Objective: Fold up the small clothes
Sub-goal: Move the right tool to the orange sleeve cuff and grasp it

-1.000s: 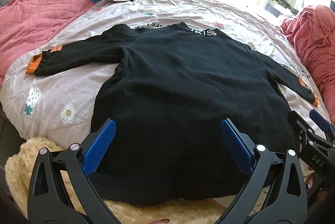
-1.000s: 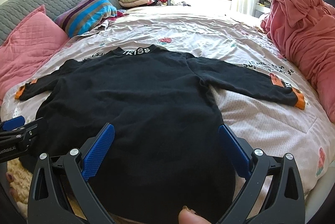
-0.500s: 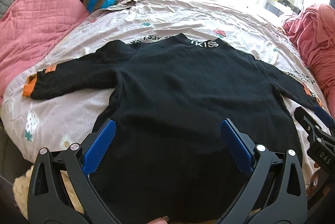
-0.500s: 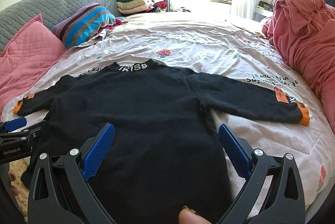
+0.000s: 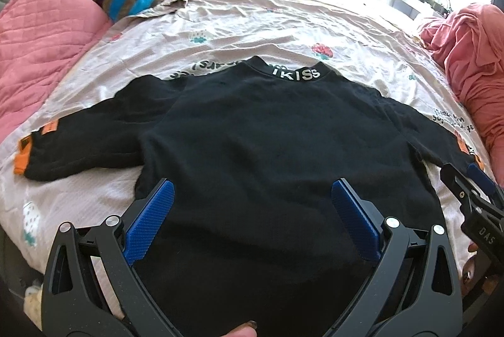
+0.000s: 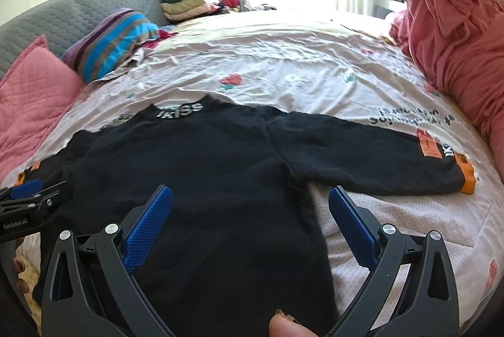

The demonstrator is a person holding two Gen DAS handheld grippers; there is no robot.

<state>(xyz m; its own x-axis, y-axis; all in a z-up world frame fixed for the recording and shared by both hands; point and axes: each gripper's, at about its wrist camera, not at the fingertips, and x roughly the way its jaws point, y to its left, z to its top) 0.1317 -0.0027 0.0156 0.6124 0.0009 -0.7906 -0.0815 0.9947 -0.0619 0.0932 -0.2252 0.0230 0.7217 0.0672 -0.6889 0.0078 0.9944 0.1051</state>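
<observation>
Evidently the fold had not begun: the black sweatshirt [image 5: 267,148] lay spread flat, back up, on the bed [image 5: 252,18], its lettered collar [image 5: 294,73] pointing away toward the far side and its hem hanging near the bed's near edge. Both sleeves were stretched out sideways, the left sleeve [image 5: 78,144] ending in an orange cuff near the pink quilted pillow [image 5: 41,37], the right sleeve [image 6: 378,154] reaching toward the heaped pink blanket [image 6: 456,37].

The left tongs [image 5: 252,207] hovered over the lower body of the garment with their blue pads wide apart and nothing between them. The right tongs [image 6: 250,209] hung likewise over the lower right side, spread wide and empty, the garment's side seam running between the pads. Each pair showed at the edge of the other's view.

By my judgement the step in hand was the approach for a first fold, most likely of a sleeve or side inward. The next move would call for each pair to come down onto an edge of cloth, a cuff or a hem corner, and close on a single layer without dragging the bedsheet up with it. The knit looked thick and limp, so a shallow pinch might slip.
</observation>
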